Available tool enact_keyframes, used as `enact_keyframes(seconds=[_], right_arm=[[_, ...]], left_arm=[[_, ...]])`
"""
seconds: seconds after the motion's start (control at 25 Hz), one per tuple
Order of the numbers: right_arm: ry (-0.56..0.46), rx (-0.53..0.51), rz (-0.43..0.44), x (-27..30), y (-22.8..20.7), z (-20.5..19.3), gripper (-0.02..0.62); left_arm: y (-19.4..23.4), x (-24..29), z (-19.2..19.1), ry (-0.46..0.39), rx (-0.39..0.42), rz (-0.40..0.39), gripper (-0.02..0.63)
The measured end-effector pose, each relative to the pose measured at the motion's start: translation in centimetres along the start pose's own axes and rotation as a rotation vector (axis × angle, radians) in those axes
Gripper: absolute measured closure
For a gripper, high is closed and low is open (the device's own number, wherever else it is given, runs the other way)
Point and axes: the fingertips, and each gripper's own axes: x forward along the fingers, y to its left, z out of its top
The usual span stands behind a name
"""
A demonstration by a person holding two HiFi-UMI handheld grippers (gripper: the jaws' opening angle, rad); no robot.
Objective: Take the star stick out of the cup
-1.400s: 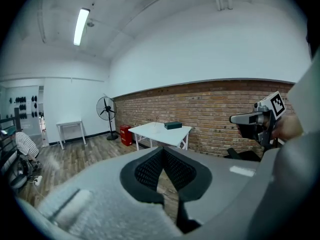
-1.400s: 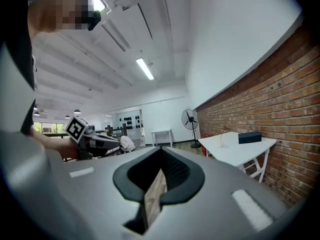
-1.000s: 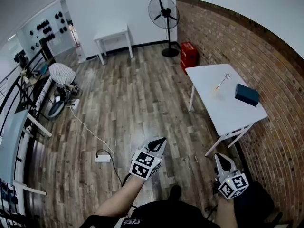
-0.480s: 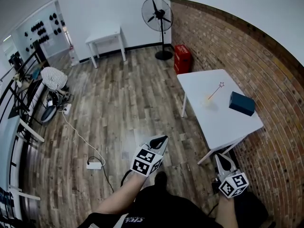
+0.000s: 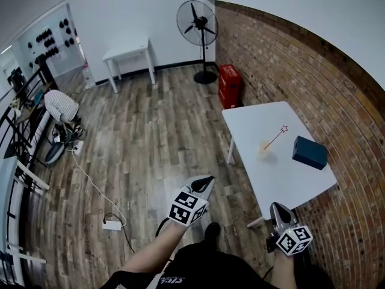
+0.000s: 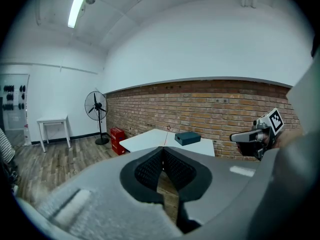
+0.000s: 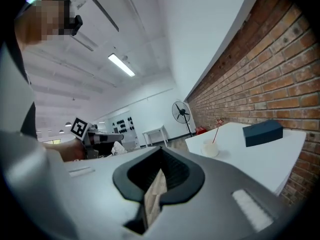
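Left gripper (image 5: 206,181): jaws closed tip to tip, nothing between them. Sits lower centre of the head view, pointing up and right, held over the wood floor (image 5: 150,137). In its own view the left gripper (image 6: 162,151) shows pads together, only a sliver of floor visible below the tips.

Right gripper (image 5: 278,209): jaws also closed, empty. Lower right of the head view, just off the near corner of the white table (image 5: 283,179), not touching it. In its own view the right gripper (image 7: 161,153) has tips meeting, nothing clamped.

Each gripper shows in the other's view, at the right edge of the left gripper view and at the left of the right gripper view.

Star stick (image 5: 275,138) is in the cup (image 5: 265,152), leaning up and right, red star at the top. The cup stands upright near the middle of the table, right of centre in the head view, well apart from both grippers. In the right gripper view the cup (image 7: 211,148) and the stick (image 7: 216,132) are right of centre.

Dark blue box (image 5: 310,152) lies on the table just right of the cup, not touching it. A brick wall (image 5: 313,83) runs along the table's far side.

Further out: red crate (image 5: 229,86) against the brick wall above the table, standing fan (image 5: 197,26) at upper centre, small white table (image 5: 128,53) at upper left against the white wall. Power strip with cable (image 5: 111,224) lies on the floor at lower left.
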Motion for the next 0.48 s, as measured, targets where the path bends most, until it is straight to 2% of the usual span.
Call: enact_keyframes(seconds=[0.32,0.48], right_arm=[[0.026,0.019,0.002,11.3,-5.2,2.9,0.6],[0.025,0.028,-0.02,14.9,-7.6,4.8,0.6]], left_arm=[[7.6,9.9,3.9,0.018,0.002,-0.025,0.6],[8.9,14.5,5.3,0.022,0.004,-0.093,0.6]])
